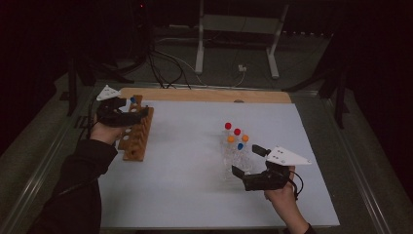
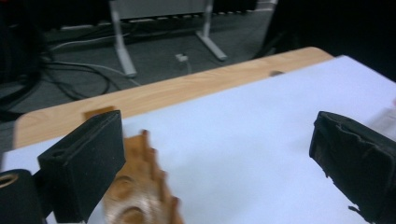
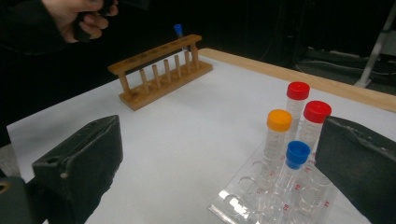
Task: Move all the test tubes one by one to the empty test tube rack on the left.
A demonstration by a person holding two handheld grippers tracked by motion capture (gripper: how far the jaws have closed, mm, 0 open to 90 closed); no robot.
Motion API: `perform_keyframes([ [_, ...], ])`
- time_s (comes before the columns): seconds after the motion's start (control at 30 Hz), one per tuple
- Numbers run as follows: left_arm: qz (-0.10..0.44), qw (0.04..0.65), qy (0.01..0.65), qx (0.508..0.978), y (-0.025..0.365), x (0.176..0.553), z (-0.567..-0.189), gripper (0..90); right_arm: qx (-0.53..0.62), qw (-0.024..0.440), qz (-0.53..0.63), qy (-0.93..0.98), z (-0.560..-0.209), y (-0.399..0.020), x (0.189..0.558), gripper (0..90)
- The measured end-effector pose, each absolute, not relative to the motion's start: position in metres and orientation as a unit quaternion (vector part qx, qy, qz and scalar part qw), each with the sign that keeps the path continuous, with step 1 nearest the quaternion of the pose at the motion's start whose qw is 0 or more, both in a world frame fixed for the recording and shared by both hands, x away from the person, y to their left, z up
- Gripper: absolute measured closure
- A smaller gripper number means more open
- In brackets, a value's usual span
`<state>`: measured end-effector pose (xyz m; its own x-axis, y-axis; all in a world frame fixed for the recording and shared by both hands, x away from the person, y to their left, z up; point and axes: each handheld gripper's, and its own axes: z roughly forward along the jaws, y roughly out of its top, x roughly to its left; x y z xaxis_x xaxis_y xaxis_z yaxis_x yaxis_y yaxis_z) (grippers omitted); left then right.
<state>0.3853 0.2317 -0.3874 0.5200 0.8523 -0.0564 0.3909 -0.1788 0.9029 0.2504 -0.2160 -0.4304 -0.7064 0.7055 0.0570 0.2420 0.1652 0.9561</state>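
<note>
White table carries a wooden rack at left, one blue-capped tube in its far end. Left gripper hovers above it, jaws spread, empty. Right gripper, jaws spread, flanks the clear rack's tubes.

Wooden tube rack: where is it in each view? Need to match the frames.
High view: the wooden tube rack lies at the left of the white mat, partly under the left gripper.
Left gripper view: blurred, at bottom left beside the left jaw.
Right gripper view: upper left of centre, a blue-capped tube in its far end.
Shared landmark: the table's wooden edge strip.
</note>
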Motion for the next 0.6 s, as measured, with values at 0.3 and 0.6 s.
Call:
perform_keyframes([
  [0.3,0.206,0.512,0.365,0.750,0.213,0.339,-0.397,1.8,0.330,0.229,0.539,0.740,-0.432,-0.215,0.252,0.6],
  [0.6,0.163,0.530,0.311,0.772,0.186,0.299,-0.427,1.8,0.358,0.234,0.519,0.740,-0.438,-0.213,0.258,9.3],
])
